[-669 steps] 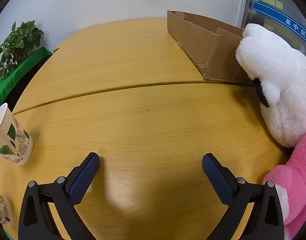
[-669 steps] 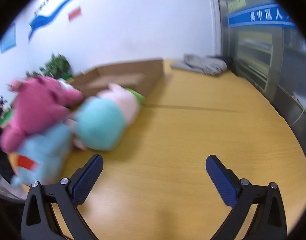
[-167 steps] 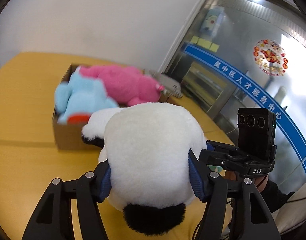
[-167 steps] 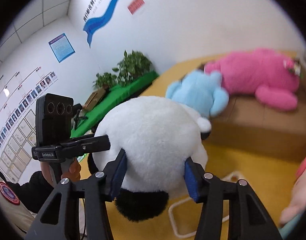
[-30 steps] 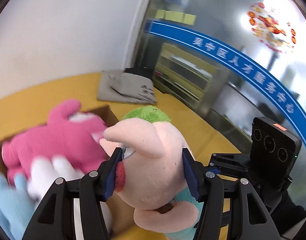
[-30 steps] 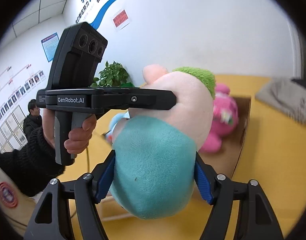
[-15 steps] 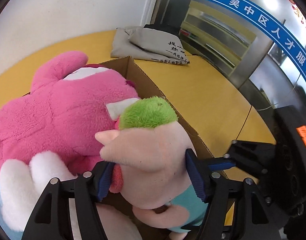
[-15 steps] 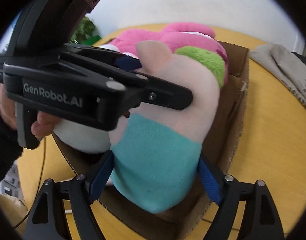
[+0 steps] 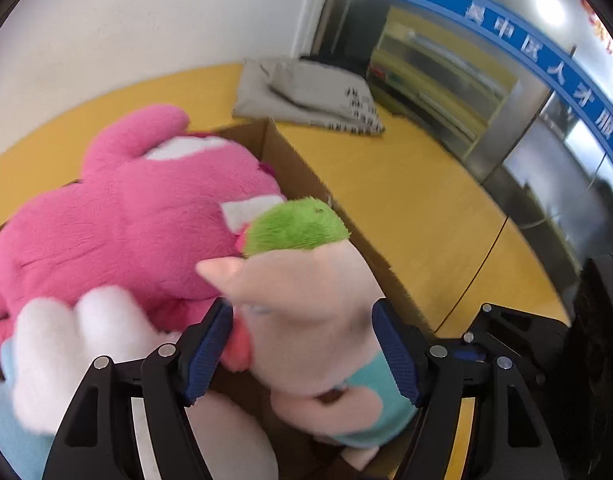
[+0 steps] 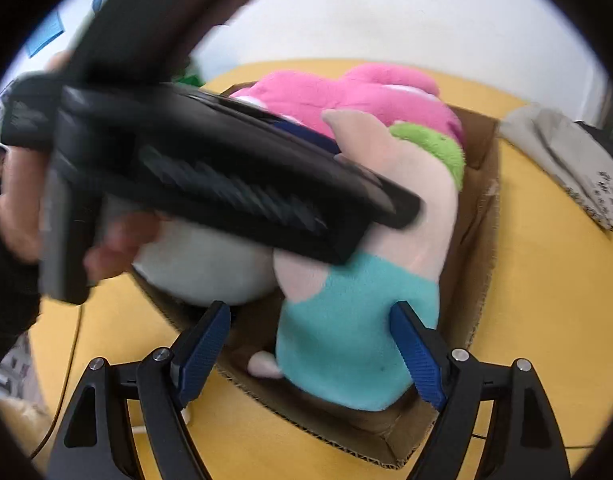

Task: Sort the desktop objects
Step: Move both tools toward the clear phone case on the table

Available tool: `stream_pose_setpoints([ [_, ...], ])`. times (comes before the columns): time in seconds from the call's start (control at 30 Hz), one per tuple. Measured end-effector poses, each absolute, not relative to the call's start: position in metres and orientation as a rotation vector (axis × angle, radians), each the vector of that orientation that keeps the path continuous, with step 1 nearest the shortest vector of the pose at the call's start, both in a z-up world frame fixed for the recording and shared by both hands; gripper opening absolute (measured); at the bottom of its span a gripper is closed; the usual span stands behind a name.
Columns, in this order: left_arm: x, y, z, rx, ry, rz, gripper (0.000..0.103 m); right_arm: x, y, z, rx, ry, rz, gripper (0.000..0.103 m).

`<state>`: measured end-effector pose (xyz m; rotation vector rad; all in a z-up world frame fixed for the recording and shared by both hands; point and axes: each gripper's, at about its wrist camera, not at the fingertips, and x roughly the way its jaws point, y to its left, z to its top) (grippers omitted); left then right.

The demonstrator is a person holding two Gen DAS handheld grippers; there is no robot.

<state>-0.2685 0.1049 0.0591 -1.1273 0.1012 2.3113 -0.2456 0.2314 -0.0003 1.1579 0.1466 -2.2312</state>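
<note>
Both views are bright and evenly lit, with soft, shallow shadows inside the cardboard box (image 10: 476, 216). Glare spots show on the glass wall (image 9: 546, 4) beyond the desk (image 9: 406, 184). Fisheye distortion bends straight lines, and black vignetting fills the corners. In the right wrist view, the left hand-held gripper (image 10: 210, 168) is heavily motion-blurred.

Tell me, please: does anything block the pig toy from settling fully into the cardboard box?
Nothing visible does. The pig toy is already inside the cardboard box, pressed against the pink plush, with open floor beside it.
</note>
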Motion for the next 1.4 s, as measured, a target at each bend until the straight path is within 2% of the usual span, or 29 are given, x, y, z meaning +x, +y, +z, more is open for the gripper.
stream_pose_setpoints([
  [0.07,-0.246,0.089,0.072,-1.072,0.096,2.334,0.077,-0.233,0.248,0.019,1.077,0.071,-2.262,0.083],
  [0.2,-0.200,0.058,0.099,-0.961,0.087,2.377,0.101,-0.185,0.276,0.059,0.924,0.005,-2.290,0.085],
  [0.23,-0.181,0.045,0.092,-0.973,0.060,2.389,0.103,-0.173,0.277,0.063,0.909,0.004,-2.277,0.086],
  [0.37,-0.098,-0.010,0.053,-1.042,-0.062,2.432,0.103,-0.129,0.244,0.050,0.910,0.083,-2.156,0.086],
  [0.47,-0.058,-0.039,0.009,-1.168,-0.134,2.475,0.102,-0.096,0.194,0.015,0.961,0.189,-2.057,0.084],
  [0.53,-0.030,-0.055,-0.018,-1.235,-0.226,2.468,0.102,-0.097,0.164,-0.017,1.019,0.230,-2.014,0.076],
  [0.6,-0.012,-0.064,-0.029,-1.264,-0.283,2.468,0.102,-0.104,0.143,-0.044,1.057,0.275,-1.980,0.056],
  [0.67,0.001,-0.072,-0.038,-1.285,-0.348,2.459,0.102,-0.109,0.130,-0.064,1.096,0.311,-1.973,0.053],
  [0.9,0.014,-0.071,-0.058,-1.336,-0.473,2.373,0.102,-0.092,0.127,-0.071,1.168,0.359,-1.988,0.051],
  [1.03,0.012,-0.065,-0.068,-1.356,-0.558,2.301,0.102,-0.063,0.128,-0.072,1.168,0.320,-1.910,0.050],
  [1.13,0.010,-0.054,-0.073,-1.369,-0.572,2.254,0.102,-0.070,0.131,-0.059,1.104,0.352,-1.985,0.051],
  [1.2,0.009,-0.048,-0.073,-1.366,-0.568,2.247,0.102,-0.090,0.134,-0.057,1.094,0.342,-2.019,0.056],
  [1.3,0.003,-0.042,-0.078,-1.378,-0.564,2.251,0.102,-0.109,0.131,-0.083,1.197,0.381,-1.991,0.056],
  [1.4,0.002,-0.041,-0.078,-1.387,-0.540,2.276,0.101,-0.093,0.134,-0.092,1.217,0.322,-1.928,0.058],
])
